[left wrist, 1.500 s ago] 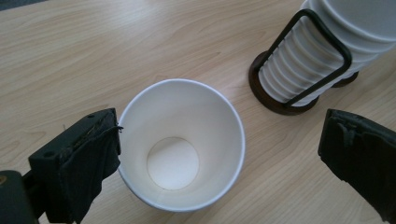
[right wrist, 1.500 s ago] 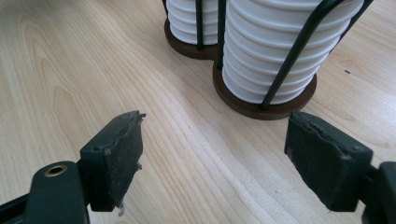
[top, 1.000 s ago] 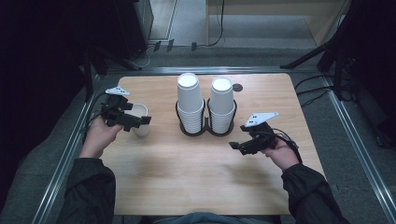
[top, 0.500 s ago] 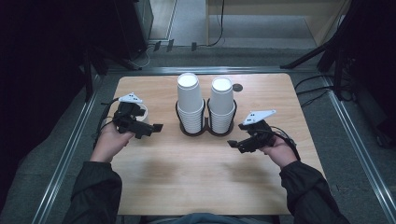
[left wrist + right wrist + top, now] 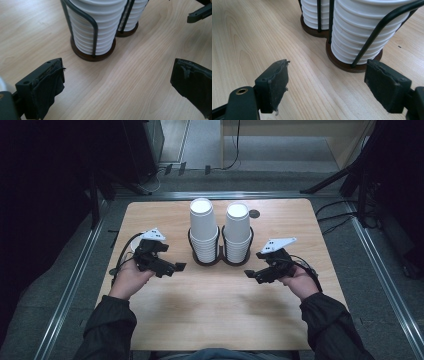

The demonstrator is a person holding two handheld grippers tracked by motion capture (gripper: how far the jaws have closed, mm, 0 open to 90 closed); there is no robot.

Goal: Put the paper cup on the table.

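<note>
Cup stacks (image 5: pixel 220 232) mid-table, left gripper (image 5: pixel 176 267) and right gripper (image 5: pixel 250 273) released, flanking

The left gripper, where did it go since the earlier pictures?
The left gripper moved away from the single white cup at the table's left, toward the cup stacks, open and empty. The right gripper, stacks and holder stayed put.
</note>
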